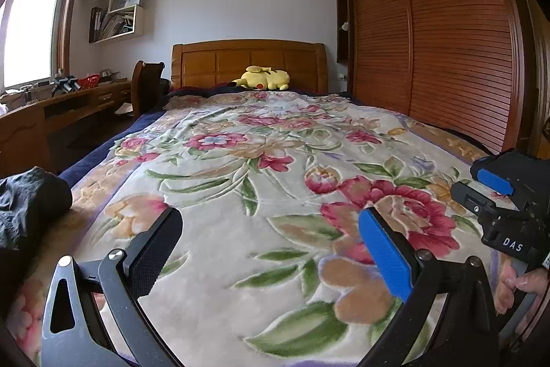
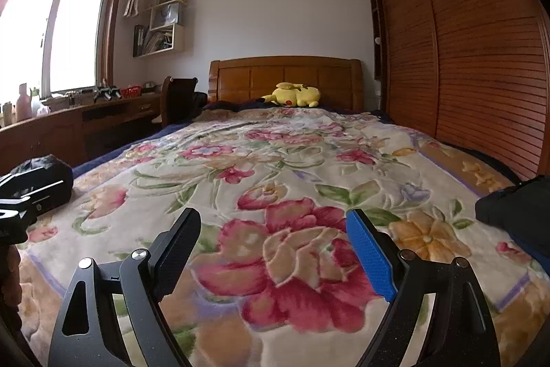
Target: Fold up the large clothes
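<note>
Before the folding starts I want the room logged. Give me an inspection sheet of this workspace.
Surface: floral blanket spread over the bed, lightly rippled.
Job's things: dark garment bunched at the bed's left edge; another dark garment at the right edge.
Clutter: yellow plush toy by the headboard.
Grippers: left gripper open, empty; right gripper open, empty.
Cables: nothing seen.
Surroundings: slatted wardrobe right; desk, window and wall shelves left.
</note>
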